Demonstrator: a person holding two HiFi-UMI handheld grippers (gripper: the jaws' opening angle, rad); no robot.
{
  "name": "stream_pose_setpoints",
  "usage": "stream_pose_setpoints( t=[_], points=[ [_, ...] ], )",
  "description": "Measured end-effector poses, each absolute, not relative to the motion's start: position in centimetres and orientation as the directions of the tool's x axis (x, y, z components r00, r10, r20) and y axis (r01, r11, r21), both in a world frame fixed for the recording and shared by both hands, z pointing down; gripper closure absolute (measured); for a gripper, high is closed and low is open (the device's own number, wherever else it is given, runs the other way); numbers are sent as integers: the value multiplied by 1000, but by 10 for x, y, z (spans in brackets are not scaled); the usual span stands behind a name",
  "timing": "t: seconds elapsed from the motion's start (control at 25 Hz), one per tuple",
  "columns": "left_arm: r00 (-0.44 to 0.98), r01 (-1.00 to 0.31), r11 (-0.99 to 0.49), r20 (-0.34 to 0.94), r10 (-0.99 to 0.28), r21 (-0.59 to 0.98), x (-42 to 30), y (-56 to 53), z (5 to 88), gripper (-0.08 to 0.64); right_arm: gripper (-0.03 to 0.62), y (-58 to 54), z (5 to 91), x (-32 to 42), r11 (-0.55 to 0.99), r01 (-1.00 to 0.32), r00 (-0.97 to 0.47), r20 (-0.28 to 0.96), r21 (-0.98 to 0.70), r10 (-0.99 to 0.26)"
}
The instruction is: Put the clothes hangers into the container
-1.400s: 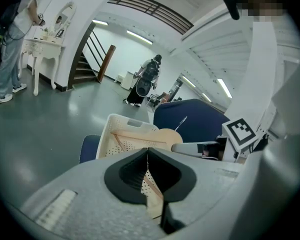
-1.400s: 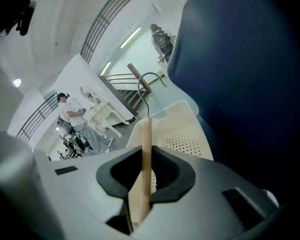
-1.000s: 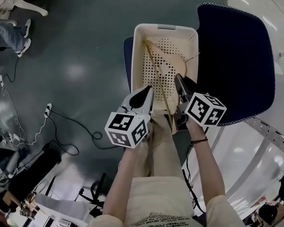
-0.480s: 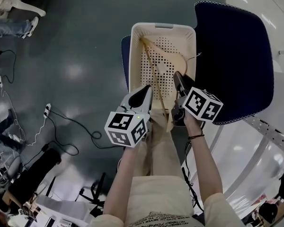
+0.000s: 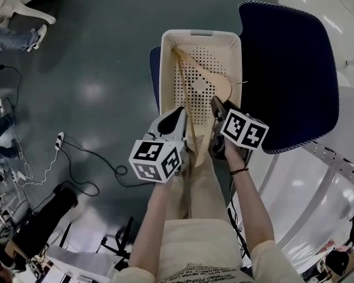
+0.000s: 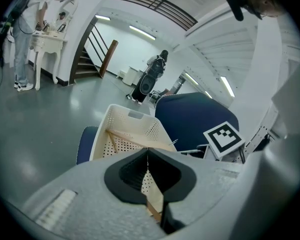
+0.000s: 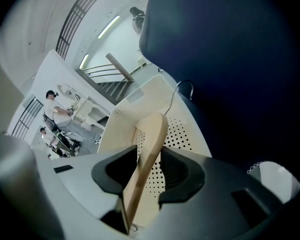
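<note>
A wooden hanger (image 5: pixel 209 68) lies tilted in the cream perforated basket (image 5: pixel 165 69). One end is in the far left corner, the wire hook points right, and the near end sticks out over the front rim. My right gripper (image 5: pixel 215 106) is at the basket's near right. Its jaws have just been opening and now stand open, with the hanger's arm (image 7: pixel 152 144) loose between them. Beside the hanger's thin bar, my left gripper (image 5: pixel 178 115) is shut at the tips and holds nothing. The left gripper view shows the left gripper (image 6: pixel 147 156) with wood below its jaws.
The basket rests on a small blue seat (image 5: pixel 155 69), with a large blue chair (image 5: pixel 289 75) close on its right. Cables and a power strip (image 5: pixel 60 137) lie on the grey floor at left. A person's feet (image 5: pixel 38 34) are at the far left.
My right gripper has come down with the hanger, whose near end has swung left. Its jaws have spread apart off the wooden arm. The left gripper has stayed where it was.
</note>
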State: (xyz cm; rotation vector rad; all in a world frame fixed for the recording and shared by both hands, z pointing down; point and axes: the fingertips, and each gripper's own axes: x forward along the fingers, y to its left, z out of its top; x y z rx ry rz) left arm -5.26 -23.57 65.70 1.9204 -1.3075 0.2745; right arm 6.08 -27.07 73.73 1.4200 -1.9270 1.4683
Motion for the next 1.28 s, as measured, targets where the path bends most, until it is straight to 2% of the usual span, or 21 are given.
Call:
stream_pose_setpoints(
  t=[0.4,0.64,1.0,1.16,1.28],
  points=[
    [449,-862,-166,570,-689,478,-52,-232,660,537,410,-263,745,62,-74,-837,-439,745,-543,-502],
    [453,-861,-171,570,-685,479,-52,-230,658,537,353,-261,741,64,-80,-860,-399,761,-504,-511],
    [456,-867,-196,568,-685,459,-58,-226,647,537,351,-255,731,78,-135,-863,-352,772,-486,-529],
    [464,-864,-211,561,-686,457,-61,-222,632,537,402,-243,709,74,-87,-859,-380,743,-504,-550],
    [487,-857,-260,533,-692,445,-57,-227,617,537,484,-248,685,66,29,-871,-417,707,-490,-572]
  ],
)
